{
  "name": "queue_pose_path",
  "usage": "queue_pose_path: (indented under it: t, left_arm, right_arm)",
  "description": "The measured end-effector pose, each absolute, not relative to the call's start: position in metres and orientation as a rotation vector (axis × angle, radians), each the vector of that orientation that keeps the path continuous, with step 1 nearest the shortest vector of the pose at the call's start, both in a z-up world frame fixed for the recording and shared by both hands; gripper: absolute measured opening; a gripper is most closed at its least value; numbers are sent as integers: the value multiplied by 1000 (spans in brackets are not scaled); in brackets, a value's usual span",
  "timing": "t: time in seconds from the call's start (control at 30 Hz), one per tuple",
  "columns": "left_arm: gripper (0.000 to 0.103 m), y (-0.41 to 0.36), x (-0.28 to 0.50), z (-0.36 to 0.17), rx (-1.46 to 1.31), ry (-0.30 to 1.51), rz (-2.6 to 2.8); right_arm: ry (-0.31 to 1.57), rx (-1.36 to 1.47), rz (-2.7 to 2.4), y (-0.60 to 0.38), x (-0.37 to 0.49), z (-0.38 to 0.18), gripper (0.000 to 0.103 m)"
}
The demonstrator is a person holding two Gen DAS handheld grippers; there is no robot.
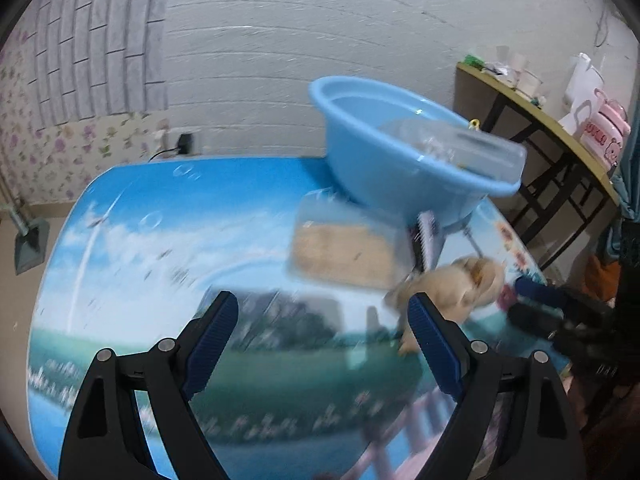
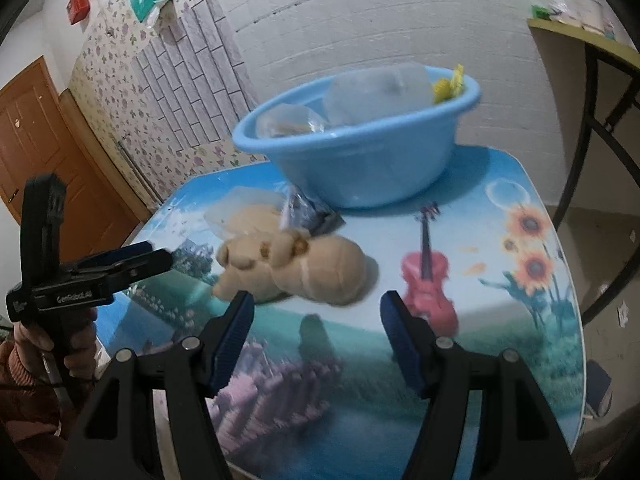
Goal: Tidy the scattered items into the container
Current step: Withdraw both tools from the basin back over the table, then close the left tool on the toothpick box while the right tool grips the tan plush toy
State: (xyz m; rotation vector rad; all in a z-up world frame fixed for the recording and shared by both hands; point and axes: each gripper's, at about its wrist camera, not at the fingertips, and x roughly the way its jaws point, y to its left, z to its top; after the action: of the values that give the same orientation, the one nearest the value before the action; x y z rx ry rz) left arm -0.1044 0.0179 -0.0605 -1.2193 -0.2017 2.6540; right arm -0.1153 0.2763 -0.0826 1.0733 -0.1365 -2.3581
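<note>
A tan plush toy lies on the picture-printed table, just beyond my right gripper, which is open with nothing between its fingers. Behind the toy lie a clear box with tan contents and a dark packet. Further back stands the blue basin, holding clear plastic boxes and a yellow item. My left gripper is open and empty over bare table, left of the toy. It shows side-on in the right wrist view as the left gripper, held by a hand.
A side table with cups and pink items stands to the right of the basin. A white brick wall runs behind the table. A wooden door is at the far left. The table's rounded right edge drops to the floor.
</note>
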Motion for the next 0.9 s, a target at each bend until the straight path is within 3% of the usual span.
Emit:
queue_pose_path:
  t: [0.3, 0.57, 0.77, 0.9]
  left_arm:
    - [87, 46, -149, -65, -1262, -135, 2594]
    - [93, 57, -168, -77, -1320, -45, 2596]
    - [95, 54, -176, -88, -1349, -83, 2571]
    - [94, 54, -174, -91, -1329, -71, 2566]
  right_arm:
    - [-283, 1114, -2300, 276, -141, -91, 66]
    - [-320, 1136, -2278, 274, -155, -98, 66]
    - [-362, 1159, -2247, 276, -164, -106, 66]
    - [-373, 1140, -2237, 282, -162, -108, 60]
